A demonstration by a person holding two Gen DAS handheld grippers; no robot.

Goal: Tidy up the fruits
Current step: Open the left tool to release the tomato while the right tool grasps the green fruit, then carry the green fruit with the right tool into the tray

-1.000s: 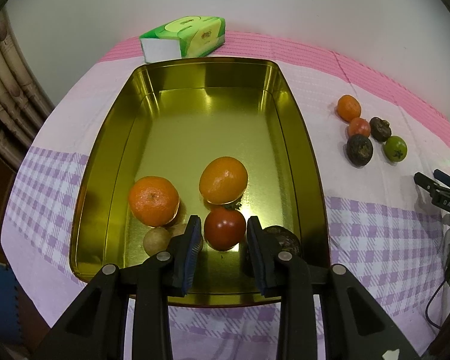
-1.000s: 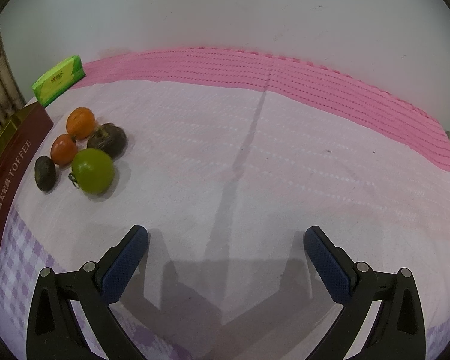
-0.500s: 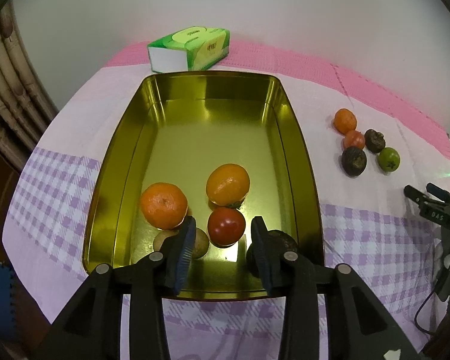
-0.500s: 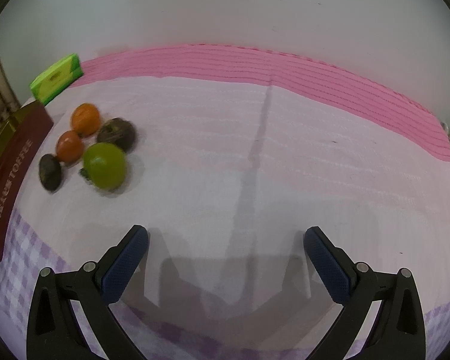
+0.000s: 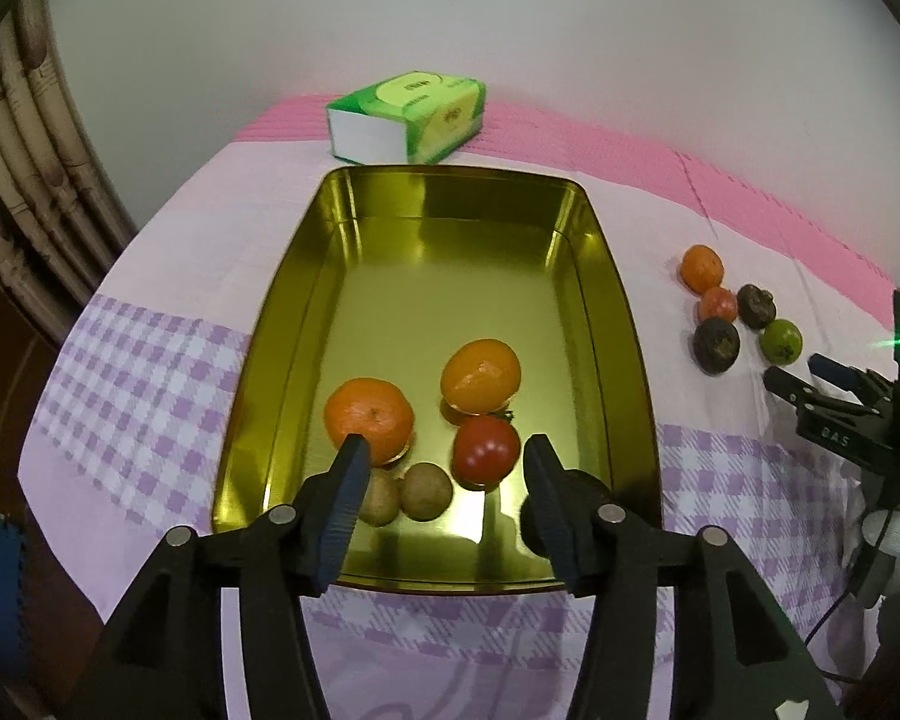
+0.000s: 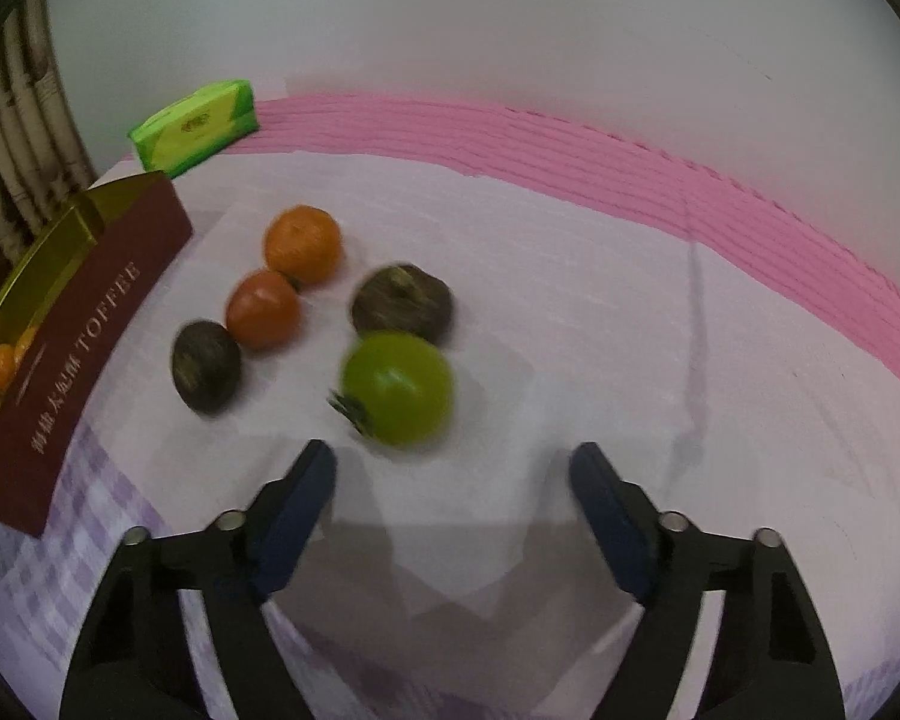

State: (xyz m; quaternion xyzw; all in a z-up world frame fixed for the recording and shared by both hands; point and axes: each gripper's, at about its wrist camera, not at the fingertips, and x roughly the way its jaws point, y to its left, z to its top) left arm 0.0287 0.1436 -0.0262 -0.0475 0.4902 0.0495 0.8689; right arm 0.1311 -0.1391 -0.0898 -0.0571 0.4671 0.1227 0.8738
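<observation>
A gold tin (image 5: 621,324) holds a mandarin (image 5: 368,414), an orange (image 5: 480,375), a red tomato (image 5: 486,450), two small brown fruits (image 5: 426,491) and a dark fruit (image 5: 576,489) half hidden by a finger. My left gripper (image 5: 444,456) hovers over the tin's near end, its jaws opening. The tomato lies below them, free of the pads. On the cloth lie a green fruit (image 6: 399,387), two dark fruits (image 6: 402,303), a mandarin (image 6: 302,243) and a small tomato (image 6: 264,309). My right gripper (image 6: 450,456) is just short of the green fruit, jaws closing on nothing.
A green tissue pack (image 5: 408,117) lies behind the tin by the wall. The tin's maroon side (image 6: 78,354) stands left of the loose fruits. Bamboo furniture (image 5: 24,192) borders the table's left. The right gripper (image 5: 795,369) shows at the right edge of the left wrist view.
The left jaws have spread away from the red tomato, which stays in the tin, and the gripper has pulled back. The right gripper has moved towards the loose fruits and its jaws have narrowed.
</observation>
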